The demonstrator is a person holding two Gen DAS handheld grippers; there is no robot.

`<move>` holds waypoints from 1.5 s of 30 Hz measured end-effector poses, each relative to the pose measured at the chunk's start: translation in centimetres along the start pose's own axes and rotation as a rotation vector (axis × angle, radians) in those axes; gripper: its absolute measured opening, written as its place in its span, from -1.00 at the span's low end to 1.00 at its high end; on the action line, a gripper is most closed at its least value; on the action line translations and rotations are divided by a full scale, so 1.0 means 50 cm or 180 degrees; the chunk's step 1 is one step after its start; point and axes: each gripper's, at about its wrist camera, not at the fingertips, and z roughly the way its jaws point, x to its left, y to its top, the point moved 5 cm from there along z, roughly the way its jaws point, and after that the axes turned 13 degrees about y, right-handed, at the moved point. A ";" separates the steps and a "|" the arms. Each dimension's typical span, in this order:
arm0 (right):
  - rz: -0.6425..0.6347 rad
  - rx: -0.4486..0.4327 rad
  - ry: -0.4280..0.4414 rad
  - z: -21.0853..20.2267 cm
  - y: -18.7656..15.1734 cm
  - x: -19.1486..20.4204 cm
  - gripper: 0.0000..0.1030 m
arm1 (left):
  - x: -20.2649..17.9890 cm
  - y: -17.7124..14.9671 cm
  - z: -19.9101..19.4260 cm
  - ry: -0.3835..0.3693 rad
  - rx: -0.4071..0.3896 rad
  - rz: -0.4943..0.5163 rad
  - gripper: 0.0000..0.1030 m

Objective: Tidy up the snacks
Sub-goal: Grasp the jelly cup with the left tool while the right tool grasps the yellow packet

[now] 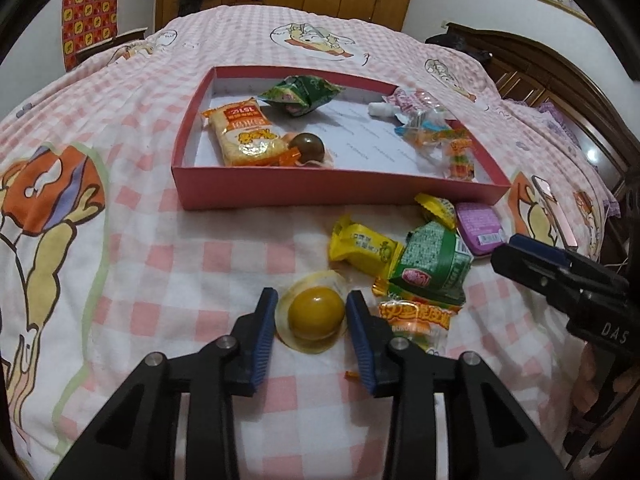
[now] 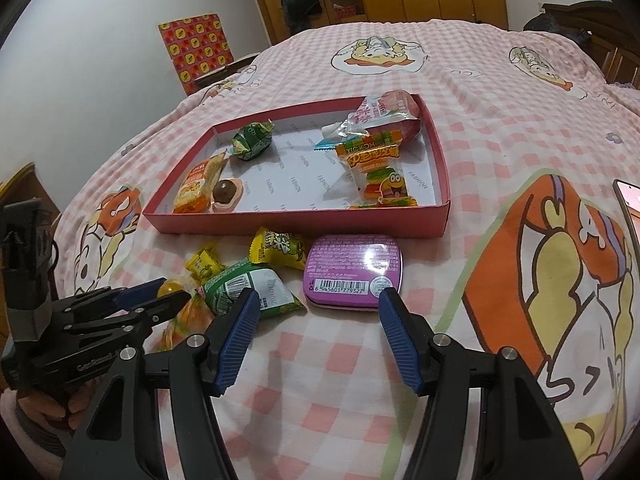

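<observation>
**Readable print around my tools**

My box liner [image 2: 304,184] repeats "FASHION". The gummy packet [image 2: 374,160] at frame centre reads "YICKOH". The purple tin [image 2: 352,268] carries barcode digits "6 945601 779327". My right tool [image 1: 560,276], at right edge, shows "DAS".

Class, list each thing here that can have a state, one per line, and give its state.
Red cardboard box: lidless, partly filled with snacks.
Yellow dome-shaped jelly cup: sealed, resting on the bed between the left gripper's fingers.
Purple rectangular tin: shut, barcode side up.
Left gripper: open around the jelly cup.
Right gripper: open, empty.
</observation>
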 end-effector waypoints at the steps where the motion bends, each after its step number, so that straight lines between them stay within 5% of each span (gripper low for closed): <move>1: -0.0003 0.0001 -0.0002 0.001 0.000 0.001 0.23 | 0.001 0.000 -0.002 -0.0016 0.0000 -0.0008 -0.33; 17: -0.0139 -0.0013 0.0171 0.033 0.040 0.050 0.21 | 0.073 0.016 -0.023 0.0048 -0.0075 -0.0298 -0.34; 31: -0.0081 0.0206 0.0072 0.121 0.055 0.038 -0.12 | 0.082 0.006 -0.010 -0.0042 -0.0007 -0.0389 -0.34; 45: -0.0068 0.0084 0.0139 0.108 0.056 0.040 -0.56 | 0.083 0.007 -0.017 -0.0039 -0.0031 -0.0403 -0.34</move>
